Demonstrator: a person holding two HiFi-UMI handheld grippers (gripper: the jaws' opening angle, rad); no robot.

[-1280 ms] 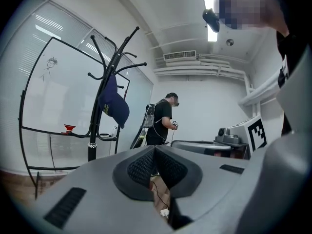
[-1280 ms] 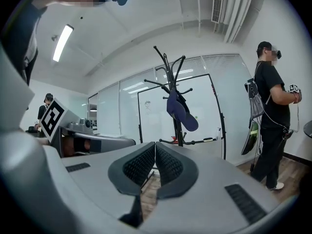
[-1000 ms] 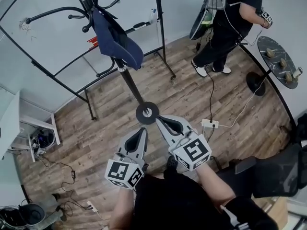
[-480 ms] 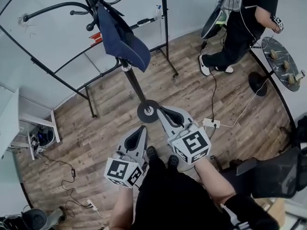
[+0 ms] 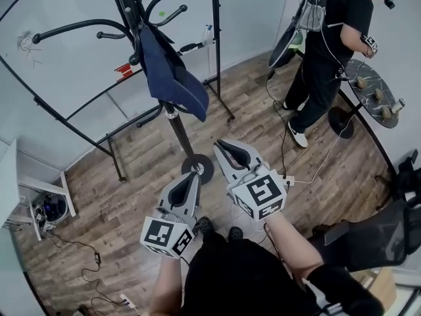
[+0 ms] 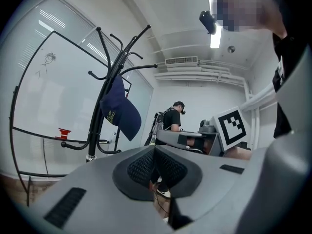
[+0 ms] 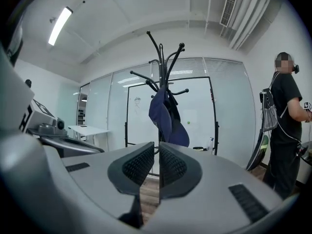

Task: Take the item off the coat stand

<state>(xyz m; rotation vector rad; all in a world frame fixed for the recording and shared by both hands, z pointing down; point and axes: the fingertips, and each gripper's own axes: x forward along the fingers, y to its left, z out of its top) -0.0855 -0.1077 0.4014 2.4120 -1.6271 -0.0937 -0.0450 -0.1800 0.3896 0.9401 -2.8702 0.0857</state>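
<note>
A navy cap [image 5: 170, 78] hangs on an upper hook of the black coat stand [image 5: 181, 133], whose round base [image 5: 197, 168] rests on the wood floor. The cap [image 7: 165, 118] is straight ahead in the right gripper view and up to the left [image 6: 119, 113] in the left gripper view. My left gripper [image 5: 191, 176] is shut and empty, near the base. My right gripper [image 5: 227, 147] points toward the stand, well short of the cap. Its jaws are opening, with only a thin slit and nothing between them.
A person in black [image 5: 329, 45] stands at the back right by a round dark table [image 5: 375, 91] holding small objects. A black-framed whiteboard [image 5: 217, 45] stands behind the coat stand. A power strip [image 5: 288, 180] with cables lies on the floor. A black chair [image 5: 375, 242] is at right.
Both grippers have come closer to the coat stand; the right one's tip now reaches past the base. The person at the back right has stepped to the right.
</note>
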